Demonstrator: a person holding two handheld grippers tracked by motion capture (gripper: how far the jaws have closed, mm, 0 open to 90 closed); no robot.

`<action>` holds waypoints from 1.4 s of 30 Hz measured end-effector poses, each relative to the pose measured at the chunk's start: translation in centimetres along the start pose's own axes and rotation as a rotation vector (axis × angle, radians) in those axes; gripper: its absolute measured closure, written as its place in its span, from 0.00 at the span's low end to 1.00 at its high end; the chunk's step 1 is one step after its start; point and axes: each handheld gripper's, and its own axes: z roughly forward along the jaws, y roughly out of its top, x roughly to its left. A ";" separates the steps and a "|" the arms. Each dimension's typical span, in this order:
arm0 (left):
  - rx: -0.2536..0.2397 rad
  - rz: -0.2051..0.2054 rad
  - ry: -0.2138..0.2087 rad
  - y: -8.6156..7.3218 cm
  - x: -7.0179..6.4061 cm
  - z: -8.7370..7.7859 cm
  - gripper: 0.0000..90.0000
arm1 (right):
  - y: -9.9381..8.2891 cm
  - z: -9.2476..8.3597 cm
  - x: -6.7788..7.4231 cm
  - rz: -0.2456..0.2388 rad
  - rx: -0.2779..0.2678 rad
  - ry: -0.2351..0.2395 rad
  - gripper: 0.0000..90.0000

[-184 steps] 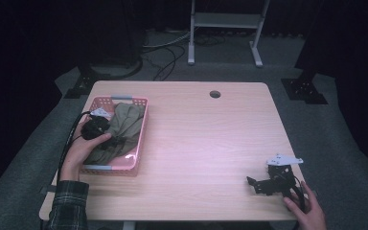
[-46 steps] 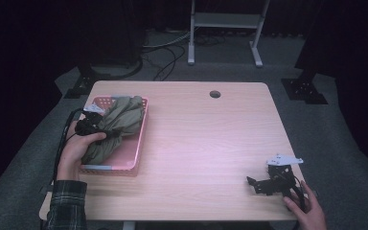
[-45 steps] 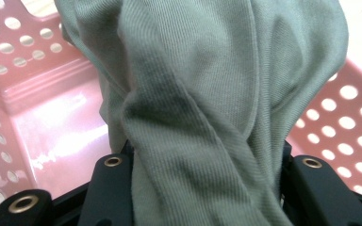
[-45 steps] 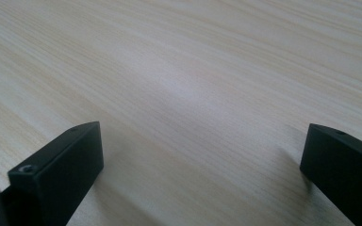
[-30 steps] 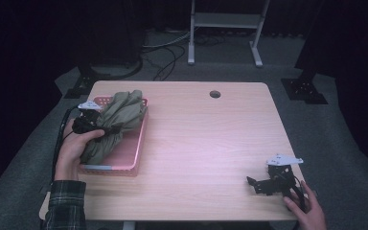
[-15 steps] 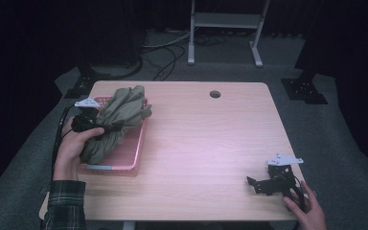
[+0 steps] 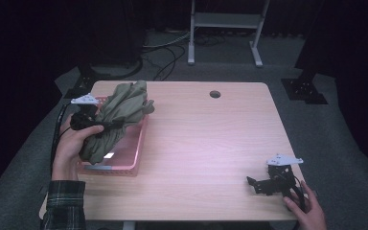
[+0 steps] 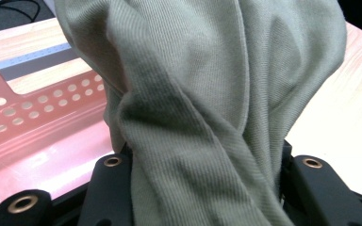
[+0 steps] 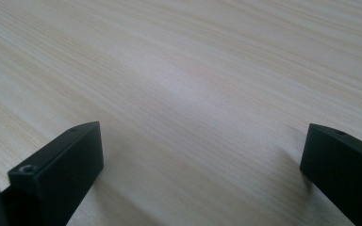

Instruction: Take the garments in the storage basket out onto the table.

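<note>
**Green cloth held above pink basket**

At the left side of a light wooden table [image 7: 206,139], the left gripper [image 7: 106,125] is clamped on a bunched olive-green cloth [image 7: 117,117], which it holds above a pink perforated basket [image 7: 133,152] — the fabric rises in a twisted column toward the table's far edge, its lower end hanging over the basket's interior. In the left gripper view the ribbed cloth [image 8: 207,108] spills between and over the black jaws, with the basket's holed wall [image 8: 37,113] behind it. A hand [image 7: 72,148] with a plaid sleeve grips the tool. Well apart, near the front right corner, the right gripper [image 7: 255,184] rests on the table, its jaws spread wide over bare woodgrain [image 9: 193,94] — nothing between them.
</note>
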 end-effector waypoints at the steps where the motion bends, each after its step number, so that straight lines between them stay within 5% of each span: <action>1: -0.001 0.004 0.003 0.1 0.0 -0.1 0.58 | 0.0 0.0 0.0 0.000 0.000 0.000 0.00; 28: -0.053 0.009 -0.055 1.9 -2.3 -1.3 0.57 | 0.0 0.0 0.0 0.001 -0.001 0.000 0.00; 42: -0.040 0.014 -0.079 3.6 -5.1 0.0 0.57 | 0.0 0.0 0.0 0.000 -0.001 0.000 0.00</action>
